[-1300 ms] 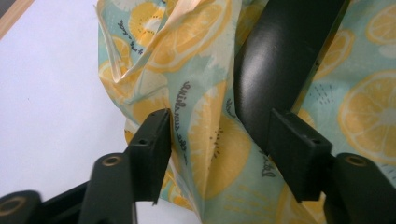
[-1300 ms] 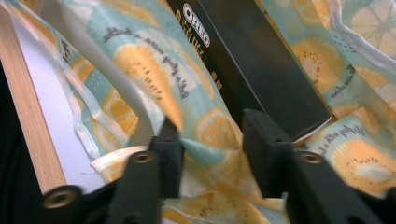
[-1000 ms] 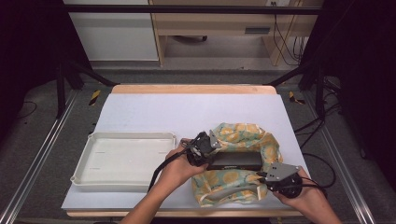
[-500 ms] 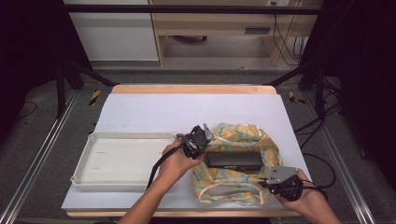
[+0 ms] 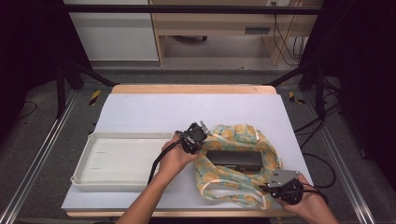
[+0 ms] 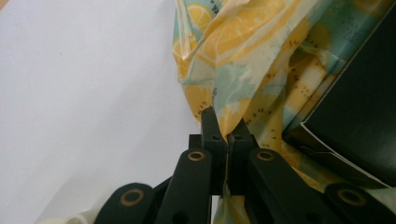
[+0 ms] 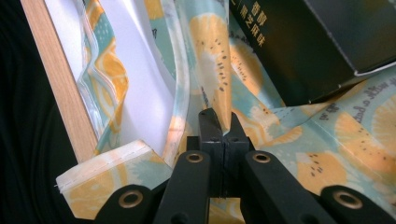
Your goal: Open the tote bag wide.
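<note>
So the biggest thing here is the table (image 5: 154, 112), covered with a pale sheet and edged in wood along the far and near sides. On its left half sits a white tray (image 5: 88, 161), shallow and rectangular, with the left forearm crossing over its near right corner.

Right of the tray is the lemon-print bag (image 5: 243, 135), a yellow and teal thing spread out flat and crumpled on the right half of the table, near the front edge. Its handle loops trail toward the near side. A black box (image 5: 234, 159) lies on top of the middle of the bag, long side running left to right, and in the right gripper view you can make out some pale lettering on its side.

The left gripper (image 5: 201, 131) is at the bag's left edge, just beside the tray's far right corner. Its fingers have just been closing, and in the left gripper view they're pinched together with a fold of the bag's fabric caught between them, so it's got the left edge of the bag.

The right gripper (image 5: 268, 187) is at the near right corner of the bag, close to the table's front edge. Its fingers are clamped tight too, with a strip of the bag squeezed between them.
</note>
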### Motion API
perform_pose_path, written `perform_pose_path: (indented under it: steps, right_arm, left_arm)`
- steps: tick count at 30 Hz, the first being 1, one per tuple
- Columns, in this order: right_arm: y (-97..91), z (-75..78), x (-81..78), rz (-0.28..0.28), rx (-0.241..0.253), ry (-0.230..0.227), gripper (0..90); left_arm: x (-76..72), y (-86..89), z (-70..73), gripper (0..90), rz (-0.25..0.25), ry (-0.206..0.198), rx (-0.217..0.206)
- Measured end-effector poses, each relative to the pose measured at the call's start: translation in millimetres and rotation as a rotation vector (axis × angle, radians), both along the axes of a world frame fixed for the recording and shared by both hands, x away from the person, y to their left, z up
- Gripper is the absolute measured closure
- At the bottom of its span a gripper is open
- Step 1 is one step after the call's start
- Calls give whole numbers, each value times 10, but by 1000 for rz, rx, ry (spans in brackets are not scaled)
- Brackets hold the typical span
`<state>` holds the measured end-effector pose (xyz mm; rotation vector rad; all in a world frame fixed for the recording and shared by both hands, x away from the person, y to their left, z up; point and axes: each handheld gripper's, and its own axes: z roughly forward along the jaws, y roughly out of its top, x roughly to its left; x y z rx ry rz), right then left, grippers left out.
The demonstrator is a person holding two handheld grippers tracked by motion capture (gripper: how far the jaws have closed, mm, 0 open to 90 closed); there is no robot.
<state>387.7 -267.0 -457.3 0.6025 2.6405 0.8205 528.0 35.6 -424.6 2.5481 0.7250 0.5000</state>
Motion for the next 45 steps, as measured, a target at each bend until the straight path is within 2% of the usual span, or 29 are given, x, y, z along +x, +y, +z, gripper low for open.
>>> perform_pose_path:
  steps: [8, 14, 24, 31, 35, 38, 41, 45]
  right_arm:
    - [-14, -12, -21, 6, -2, 15, 900]
    - [-17, -22, -29, 8, -1, 20, 900]
    - [-42, -14, -13, 5, -18, 10, 900]
    - [-76, 3, 9, 0, -30, -1, 900]
    - [-112, 23, 27, -7, -29, -4, 900]
    - [-112, 45, 40, -15, -32, -6, 900]
    - [-96, 67, 35, -5, -4, -3, 890]
    - [-103, 115, 22, -10, 48, -23, 740]
  left_arm:
    - [86, 29, -60, 893, 16, 16, 25]
    - [107, 59, -71, 894, 25, 17, 27]
    - [104, 134, -76, 895, 38, 22, 38]
    - [52, 166, -67, 896, 25, 23, 43]
    - [29, 213, -56, 896, 27, 46, 5]
    - [-12, 211, -31, 895, 23, 38, 5]
    - [-57, 217, 21, 850, 21, 11, -6]
    - [-139, 248, 119, 719, 8, -24, -51]
